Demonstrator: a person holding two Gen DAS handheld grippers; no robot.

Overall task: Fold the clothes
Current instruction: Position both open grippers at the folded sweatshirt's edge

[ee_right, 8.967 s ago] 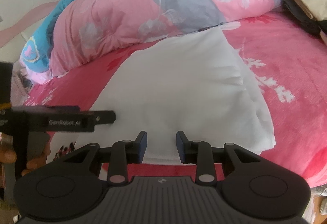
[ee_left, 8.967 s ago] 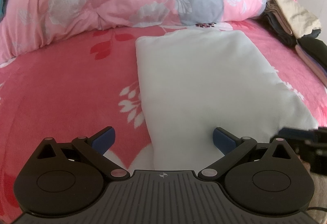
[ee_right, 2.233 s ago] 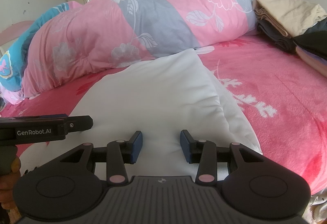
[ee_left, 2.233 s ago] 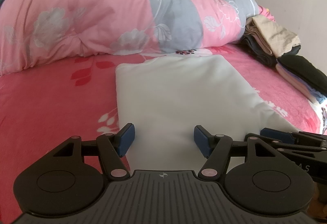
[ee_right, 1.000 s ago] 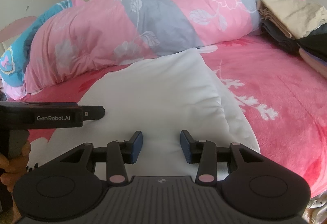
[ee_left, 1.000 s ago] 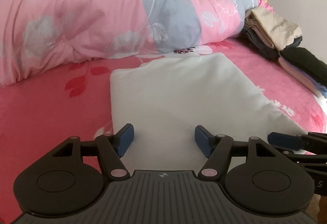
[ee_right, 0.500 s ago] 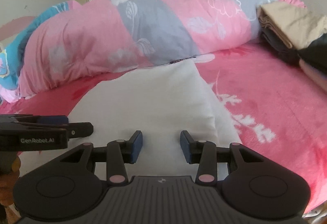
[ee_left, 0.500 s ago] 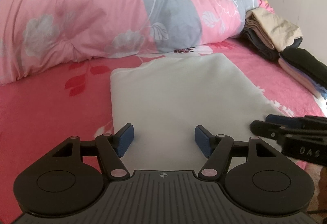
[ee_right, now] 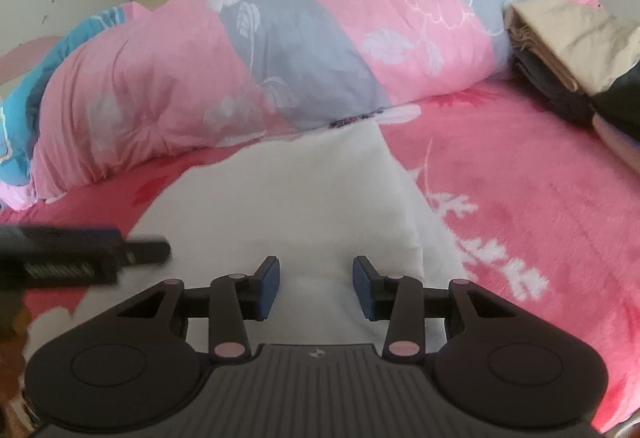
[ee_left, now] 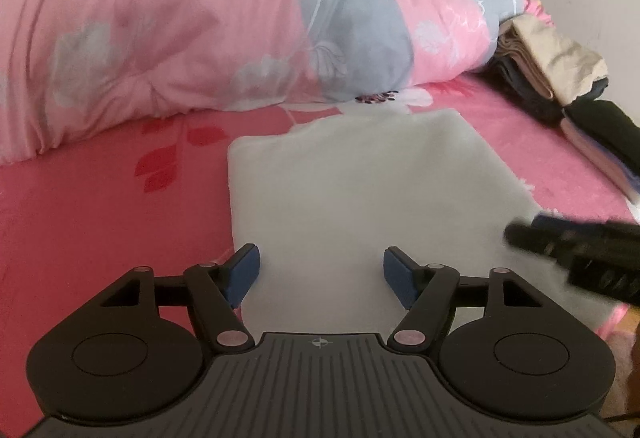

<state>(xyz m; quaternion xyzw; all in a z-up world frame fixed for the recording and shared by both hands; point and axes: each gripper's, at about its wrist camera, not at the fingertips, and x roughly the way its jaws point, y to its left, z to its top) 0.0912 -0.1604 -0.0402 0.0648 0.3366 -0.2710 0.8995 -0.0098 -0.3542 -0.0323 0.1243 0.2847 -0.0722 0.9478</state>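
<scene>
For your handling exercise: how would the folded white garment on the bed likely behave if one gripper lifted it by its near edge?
The white garment looks like soft cloth in layers, so it would probably droop and unfold. It seems light. On the fuzzy pink bedsheet it might drag rather than slide.

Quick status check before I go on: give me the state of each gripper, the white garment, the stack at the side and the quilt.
left gripper: jaws open, empty, over the garment's near edge.
right gripper: jaws open, narrower gap, empty, over the garment's near edge.
white garment: folded into a flat rectangle, lying on the pink bedsheet.
stack of clothes: folded, piled at the bed's right side.
quilt: rolled up along the far side of the bed.
</scene>
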